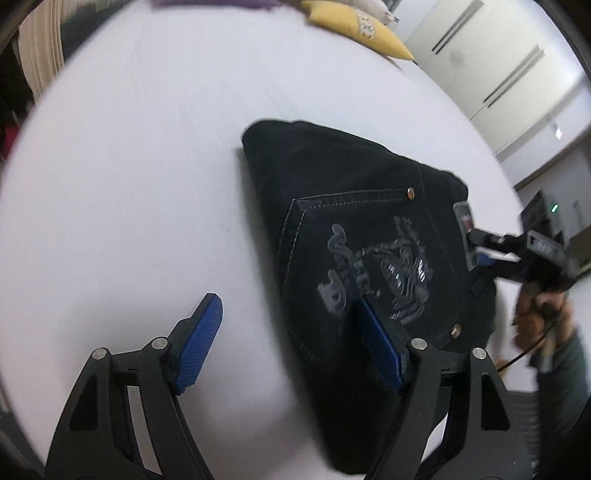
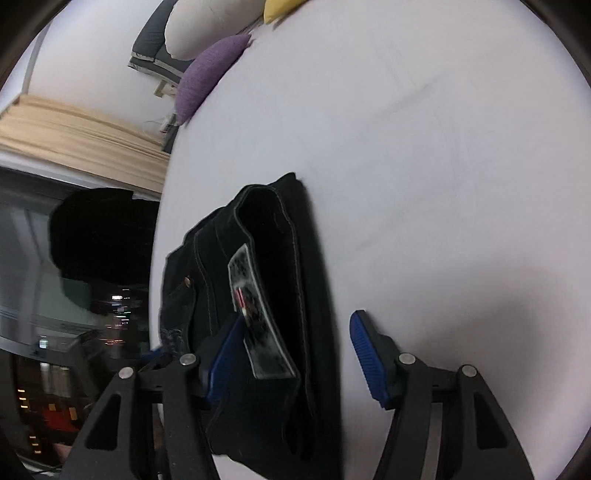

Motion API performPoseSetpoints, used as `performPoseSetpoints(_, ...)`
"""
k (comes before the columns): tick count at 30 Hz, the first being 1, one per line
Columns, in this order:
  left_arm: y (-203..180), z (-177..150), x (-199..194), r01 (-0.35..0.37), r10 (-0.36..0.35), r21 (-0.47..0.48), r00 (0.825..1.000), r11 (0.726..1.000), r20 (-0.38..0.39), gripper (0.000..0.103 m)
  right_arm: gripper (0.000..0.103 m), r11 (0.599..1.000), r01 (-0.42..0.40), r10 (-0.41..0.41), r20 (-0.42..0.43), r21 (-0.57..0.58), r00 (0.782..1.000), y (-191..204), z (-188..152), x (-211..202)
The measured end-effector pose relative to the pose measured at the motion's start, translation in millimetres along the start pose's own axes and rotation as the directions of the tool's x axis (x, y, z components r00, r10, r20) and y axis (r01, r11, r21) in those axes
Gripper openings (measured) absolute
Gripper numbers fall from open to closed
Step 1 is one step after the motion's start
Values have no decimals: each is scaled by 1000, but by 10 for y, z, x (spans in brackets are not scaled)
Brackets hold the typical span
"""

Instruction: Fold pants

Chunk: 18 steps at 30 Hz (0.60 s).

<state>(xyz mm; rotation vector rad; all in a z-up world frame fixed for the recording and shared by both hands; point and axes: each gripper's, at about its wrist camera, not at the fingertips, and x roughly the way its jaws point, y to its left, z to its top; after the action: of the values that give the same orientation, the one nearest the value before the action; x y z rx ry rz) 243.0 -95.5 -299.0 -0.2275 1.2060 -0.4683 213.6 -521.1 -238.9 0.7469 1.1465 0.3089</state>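
Observation:
The black pants (image 1: 343, 221) lie folded into a compact stack on the white bed sheet (image 1: 147, 166), back pocket with grey print facing up. My left gripper (image 1: 291, 332) is open just above the stack's near edge, one blue pad over the sheet, the other over the pocket. The right gripper (image 1: 480, 251) shows at the waistband label. In the right wrist view the pants (image 2: 266, 258) lie with the waistband and its grey label (image 2: 255, 317) toward me. My right gripper (image 2: 299, 354) is open, straddling the waistband edge, holding nothing.
A yellow pillow (image 1: 365, 33) and a purple cushion (image 2: 210, 74) lie at the far end of the bed, with a white pillow (image 2: 207, 26). White wardrobe doors (image 1: 498, 66) stand beyond. The bed edge and a dark window (image 2: 74, 277) lie left of the pants.

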Motion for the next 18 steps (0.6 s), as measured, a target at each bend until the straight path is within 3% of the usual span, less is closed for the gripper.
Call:
performPoseSetpoints(5,-16,171,195,67,-67,4,997,998,-47,74,61,997,-72,71,-57,-11,996,26,68,200)
performPoseSetpoints(7,-54,221,239,82,-82,11,995,997,-64,66,46,998,-67,66,-71,-17,995,31,87,259)
performPoseSetpoints(8,-113,241,270,101,-99,27,992,994,-81,52,38,998,-56,54,-79,-21,995,32,89,281)
performPoseSetpoints(10,-193,267,299,71,-66,51,994,996,-82,47,34,998,-5,1,-68,-64,998,124,50,283)
performPoseSetpoints(12,-228,289,298,65,-61,52,995,997,-75,35,28,991,54,-60,-51,-126,997,268,15,274)
performPoseSetpoints(15,-185,315,231,85,-84,12,995,996,-55,24,22,960,150,-157,-11,-235,988,573,-25,213)
performPoseSetpoints(18,-151,317,111,97,-97,-1,995,995,-25,20,19,929,202,-203,29,-311,979,866,-1,164)
